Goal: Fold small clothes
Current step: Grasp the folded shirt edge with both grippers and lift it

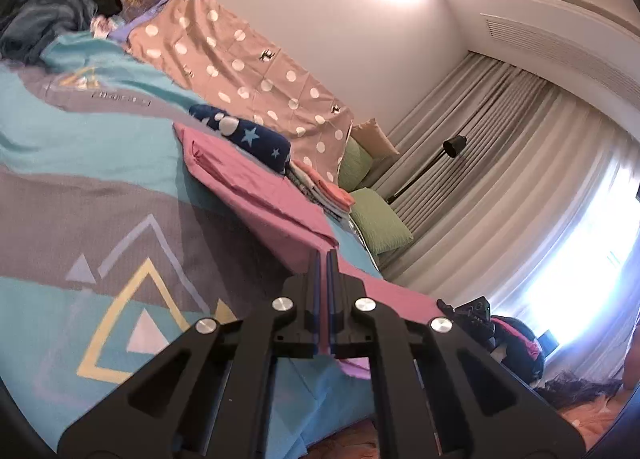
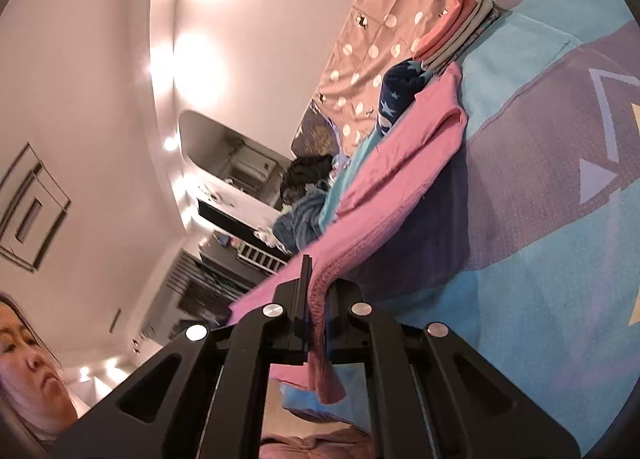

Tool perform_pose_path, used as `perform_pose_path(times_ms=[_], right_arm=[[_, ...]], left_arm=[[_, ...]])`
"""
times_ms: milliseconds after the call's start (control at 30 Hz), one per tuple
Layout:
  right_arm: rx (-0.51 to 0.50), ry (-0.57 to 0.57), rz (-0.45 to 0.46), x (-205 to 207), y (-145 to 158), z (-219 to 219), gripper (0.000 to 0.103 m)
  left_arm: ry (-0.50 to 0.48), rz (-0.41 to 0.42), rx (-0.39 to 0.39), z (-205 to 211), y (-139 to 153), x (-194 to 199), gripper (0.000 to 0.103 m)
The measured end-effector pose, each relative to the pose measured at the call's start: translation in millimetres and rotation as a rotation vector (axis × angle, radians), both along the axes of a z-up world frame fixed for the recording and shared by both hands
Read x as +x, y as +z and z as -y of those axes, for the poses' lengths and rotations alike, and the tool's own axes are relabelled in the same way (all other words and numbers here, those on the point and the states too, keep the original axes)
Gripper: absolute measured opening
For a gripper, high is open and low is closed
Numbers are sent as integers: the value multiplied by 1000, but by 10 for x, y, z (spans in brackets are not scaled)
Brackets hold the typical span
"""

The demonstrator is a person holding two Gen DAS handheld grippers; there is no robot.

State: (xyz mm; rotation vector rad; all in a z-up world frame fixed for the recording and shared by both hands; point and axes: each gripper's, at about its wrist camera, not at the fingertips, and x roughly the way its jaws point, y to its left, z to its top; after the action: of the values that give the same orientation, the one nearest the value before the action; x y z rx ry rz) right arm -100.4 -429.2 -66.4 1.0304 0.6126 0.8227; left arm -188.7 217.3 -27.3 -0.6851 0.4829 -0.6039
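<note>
Both the left tool (image 1: 325, 259) and right tool (image 2: 316, 279) pinch the pink garment's (image 1: 256, 195) edge, seemingly thinly, so uneven lifting could tug it free.

Pink garment (image 1: 280, 199), partly folded, near edge lifted off bedspread (image 1: 80, 139).

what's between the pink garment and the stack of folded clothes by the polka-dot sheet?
A rolled navy star-print cloth lies between the pink garment and the folded stack, touching both; clearest in the left wrist view.
</note>
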Motion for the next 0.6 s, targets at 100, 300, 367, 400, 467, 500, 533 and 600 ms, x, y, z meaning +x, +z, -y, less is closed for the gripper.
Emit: perform_pose_path(times_ms=[100, 300, 367, 400, 467, 500, 533, 600], right_arm=[[-15, -12, 47, -22, 221, 3, 3], [-72, -50, 224, -154, 924, -54, 3], [-86, -79, 285, -251, 1129, -26, 3], [-107, -107, 313, -316, 1231, 2, 3], [-173, -163, 330, -376, 1342, 39, 3], [-211, -180, 318, -356, 1354, 44, 3], [-230, -187, 306, -327, 1336, 48, 3], [-243, -190, 271, -194, 1214, 43, 3]], left_arm=[[-10, -2, -32, 8, 11, 19, 2], [2, 109, 6, 94, 477, -136, 2], [17, 179, 22, 122, 707, -270, 2], [29, 202, 34, 132, 782, -318, 2], [62, 235, 73, 143, 913, -381, 2], [81, 238, 98, 151, 950, -377, 2], [93, 231, 117, 157, 954, -339, 3], [105, 209, 120, 143, 907, -224, 3]])
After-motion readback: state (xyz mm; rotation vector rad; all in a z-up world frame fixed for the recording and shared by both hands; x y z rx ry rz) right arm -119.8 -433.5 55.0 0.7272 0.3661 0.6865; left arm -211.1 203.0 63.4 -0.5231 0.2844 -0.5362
